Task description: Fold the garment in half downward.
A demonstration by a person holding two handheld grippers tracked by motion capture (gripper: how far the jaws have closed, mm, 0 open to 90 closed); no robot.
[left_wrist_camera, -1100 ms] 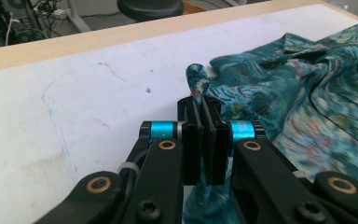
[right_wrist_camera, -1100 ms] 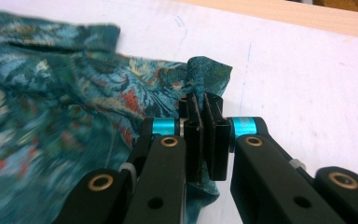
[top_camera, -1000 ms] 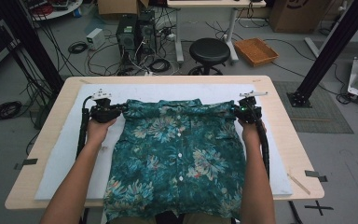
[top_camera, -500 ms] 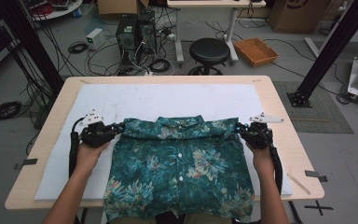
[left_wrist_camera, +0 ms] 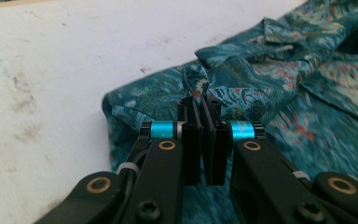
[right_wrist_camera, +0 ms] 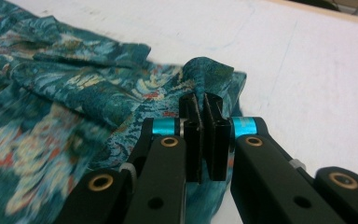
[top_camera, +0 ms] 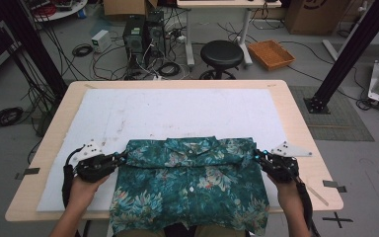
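Observation:
A teal floral button-up shirt [top_camera: 190, 185] lies face up on the white mat [top_camera: 177, 111], its hem hanging over the table's near edge. My left gripper [top_camera: 121, 159] is shut on the shirt's left shoulder corner, and a pinched fold of fabric [left_wrist_camera: 196, 81] bunches up just beyond its jaws. My right gripper [top_camera: 257, 155] is shut on the right shoulder corner, where a small peak of cloth [right_wrist_camera: 205, 74] rises between the jaws. The collar [top_camera: 190, 146] sits midway between the two grippers.
The wooden table [top_camera: 301, 128] reaches past the mat on all sides. A black stool [top_camera: 221, 54], computer towers [top_camera: 143, 32], loose cables and an orange tray [top_camera: 270, 53] stand on the floor behind. A black frame leg [top_camera: 343, 54] rises at the right.
Both grippers have dragged the shirt's shoulders toward the near edge of the table, so more white mat shows behind the collar and more hem hangs off the front.

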